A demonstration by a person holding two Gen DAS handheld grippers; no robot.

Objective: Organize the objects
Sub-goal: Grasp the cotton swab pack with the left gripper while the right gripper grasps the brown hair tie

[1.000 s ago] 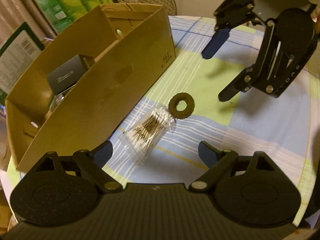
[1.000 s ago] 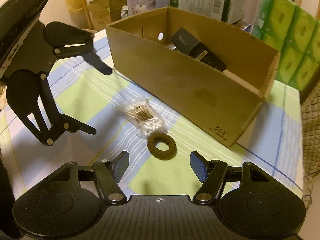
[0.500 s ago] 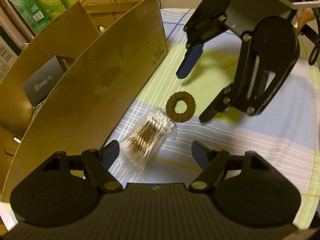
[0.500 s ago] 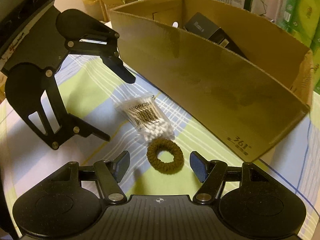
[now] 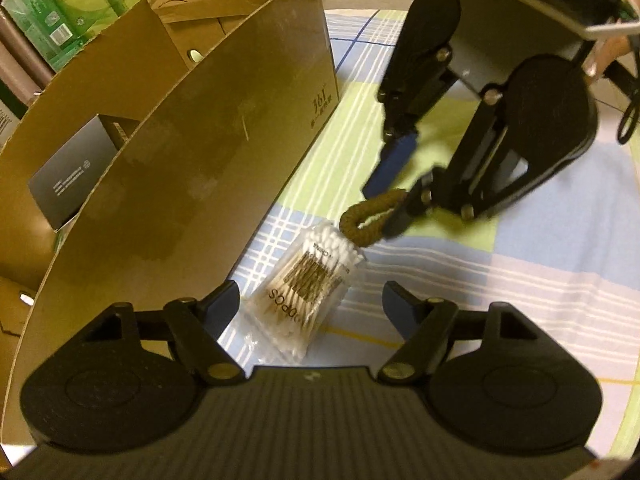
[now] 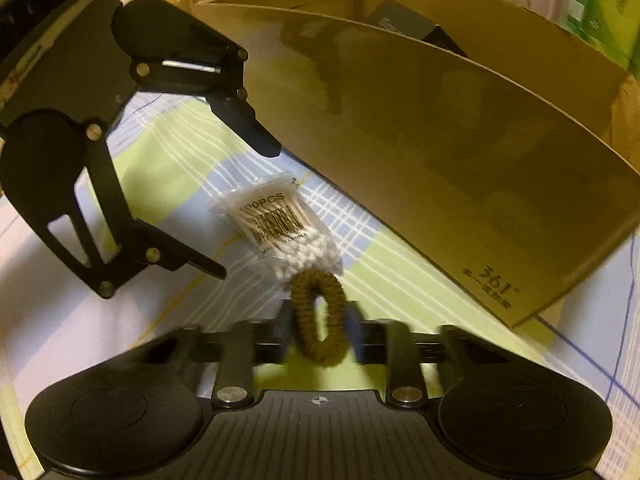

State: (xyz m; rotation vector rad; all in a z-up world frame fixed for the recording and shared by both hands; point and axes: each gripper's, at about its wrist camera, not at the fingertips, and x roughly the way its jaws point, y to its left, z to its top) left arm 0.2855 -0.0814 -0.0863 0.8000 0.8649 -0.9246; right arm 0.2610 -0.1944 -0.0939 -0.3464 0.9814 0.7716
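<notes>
A counter (image 5: 540, 248) under a blue, green and white checked cloth carries the work, with a long open cardboard box (image 5: 224, 160) standing along one side; a dark carton (image 5: 76, 176) lies inside it, and green packs are stacked beyond.

Right tool (image 6: 320, 324): closed on the brown hair tie (image 6: 319, 316), which is squeezed from a ring into a narrow oval between the pads. The tie's far end touches, or all but touches, the bag of cotton swabs (image 5: 308, 284); the frames do not settle which.

Left tool (image 5: 310, 308): jaws apart, gripping nothing. The bag lies flat on the cloth directly ahead of it, between the two pads but not pressed by either. The bag's long axis runs roughly along the tool's pointing line, so the jaws span its short width. That is the favourable alignment for a pinch.

The box wall stands just beside the left tool's box-side finger (image 5: 224, 300), and the bag sits near that wall. The left tool is plainly the nearer to the bag; the right is occupied.

Judgement: both items remain outside the box. The next move appears to be lifting the tie clear without dragging the bag.
</notes>
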